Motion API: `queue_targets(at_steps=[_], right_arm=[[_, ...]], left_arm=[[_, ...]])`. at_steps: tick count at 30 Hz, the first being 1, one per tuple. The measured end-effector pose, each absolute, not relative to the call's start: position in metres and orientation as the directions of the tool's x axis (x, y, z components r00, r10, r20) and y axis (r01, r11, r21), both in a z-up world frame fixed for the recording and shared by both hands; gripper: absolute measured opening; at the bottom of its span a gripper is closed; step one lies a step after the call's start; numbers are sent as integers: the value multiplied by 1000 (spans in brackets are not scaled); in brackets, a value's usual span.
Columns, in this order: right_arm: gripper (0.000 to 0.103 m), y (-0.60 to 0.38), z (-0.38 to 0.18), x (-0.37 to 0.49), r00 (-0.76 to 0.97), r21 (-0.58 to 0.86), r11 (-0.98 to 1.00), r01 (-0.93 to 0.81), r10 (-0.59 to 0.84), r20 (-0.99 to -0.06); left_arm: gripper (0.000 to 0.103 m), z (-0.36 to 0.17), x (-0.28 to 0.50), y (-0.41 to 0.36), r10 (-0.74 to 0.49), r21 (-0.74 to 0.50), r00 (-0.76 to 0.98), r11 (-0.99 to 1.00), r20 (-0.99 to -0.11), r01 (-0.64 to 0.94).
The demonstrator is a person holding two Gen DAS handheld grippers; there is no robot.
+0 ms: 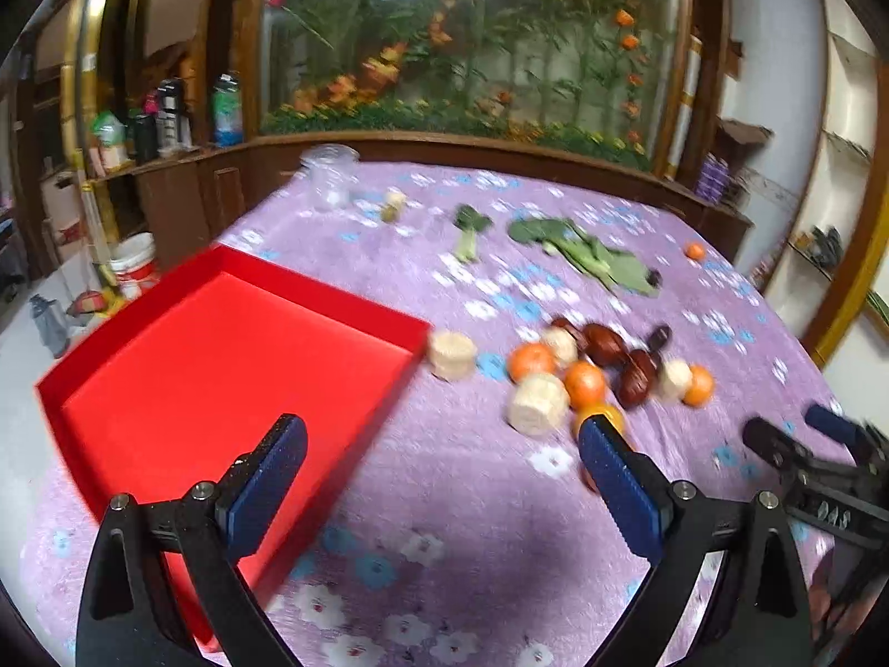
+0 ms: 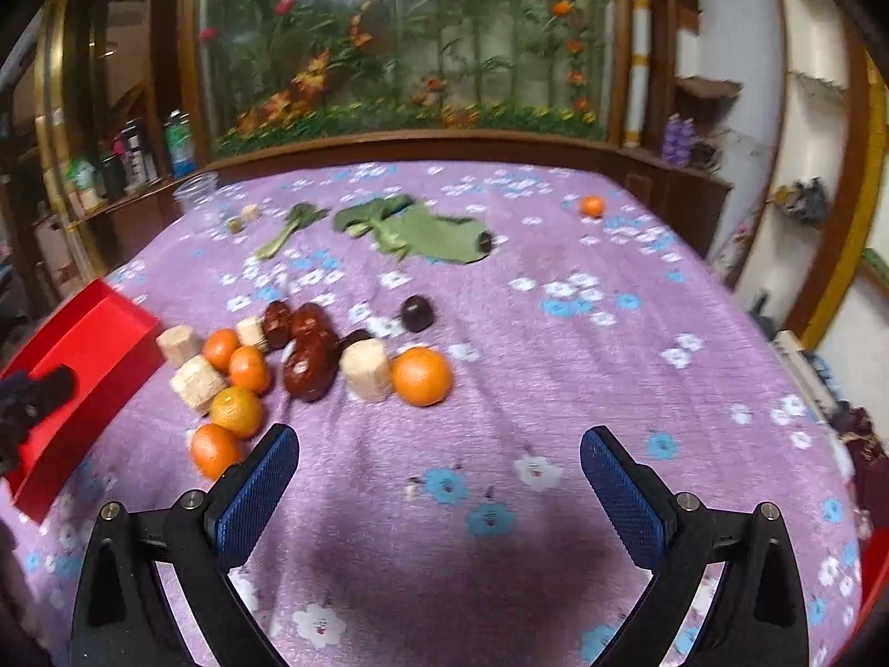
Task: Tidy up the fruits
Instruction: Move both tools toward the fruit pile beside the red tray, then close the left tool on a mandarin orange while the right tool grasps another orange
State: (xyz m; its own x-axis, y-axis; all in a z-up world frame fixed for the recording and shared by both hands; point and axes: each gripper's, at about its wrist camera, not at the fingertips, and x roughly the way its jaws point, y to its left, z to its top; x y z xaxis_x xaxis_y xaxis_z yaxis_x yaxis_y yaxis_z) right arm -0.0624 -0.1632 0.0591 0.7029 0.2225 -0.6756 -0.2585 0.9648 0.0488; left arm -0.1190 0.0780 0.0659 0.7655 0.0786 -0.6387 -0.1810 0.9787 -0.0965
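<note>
Round orange fruits [image 2: 421,377], glossy dark-red oval fruits [image 2: 309,369] and pale beige cut cylinder chunks [image 2: 366,369] clustered together on the surface covered by a purple cloth with white and blue flowers [image 2: 555,367], just right of the shallow red rectangular tray [image 1: 222,367], which holds nothing. In the cluster, seen from the right wrist: largest orange at the right end, touching a beige chunk; more small oranges [image 2: 236,410] strung toward the near left, the nearest one [image 2: 214,450] just beside the left finger of the right gripper [image 2: 439,464]. One dark round fruit [image 2: 417,313] slightly apart behind the cluster; a lone small orange [image 2: 592,206] well apart near the far right edge. Farther back: green leafy vegetables [image 2: 422,230], a separate small green stalk [image 2: 289,230], a clear plastic cup [image 1: 332,178] and a small pale piece [image 1: 394,204], blurred. Left gripper [image 1: 444,458] spread wide, nothing between its blue pads, one finger over the tray's near corner, the other in front of an orange [image 1: 603,417] at the cluster's near end. Right gripper likewise spread wide and empty above bare cloth, also visible at the right edge of the left wrist view. Behind the surface, a wooden ledge and a glass panel with flowers [image 2: 400,39]; bottles on a shelf [image 1: 166,117] at far left.
</note>
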Motion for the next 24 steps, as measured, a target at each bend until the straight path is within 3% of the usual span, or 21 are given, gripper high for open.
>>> queue_targets(at_steps=[1,3,5,6,11,15,16,24], right_arm=[[99,-162,59,-60,693,62,959,-277,244,-678],[92,-158,56,-50,660,93,944,-315,289,-694],[81,-155,51,-36,618,124,933,-338,320,-718],[76,-154,48,-27,601,128,932,-340,320,-732],[71,-153,40,-4,593,93,938,-335,287,-753],[57,-153,31,9,568,94,936,-340,284,-772],[56,-153,30,11,562,105,934,-342,293,-774],[56,-161,28,19,546,154,920,-360,341,-765]], left_arm=[[89,63,-117,72,31,-115,763,984,-645,-137],[62,59,-113,63,-54,-150,748,987,-661,-62],[56,55,-105,51,-126,-179,718,984,-684,1],[56,52,-102,47,-145,-189,708,982,-691,16],[56,44,-93,35,-211,-228,674,971,-708,65],[39,34,-78,29,-243,-250,632,965,-736,80],[39,32,-75,26,-245,-247,622,965,-744,85],[37,14,-55,12,-228,-220,570,972,-790,83]])
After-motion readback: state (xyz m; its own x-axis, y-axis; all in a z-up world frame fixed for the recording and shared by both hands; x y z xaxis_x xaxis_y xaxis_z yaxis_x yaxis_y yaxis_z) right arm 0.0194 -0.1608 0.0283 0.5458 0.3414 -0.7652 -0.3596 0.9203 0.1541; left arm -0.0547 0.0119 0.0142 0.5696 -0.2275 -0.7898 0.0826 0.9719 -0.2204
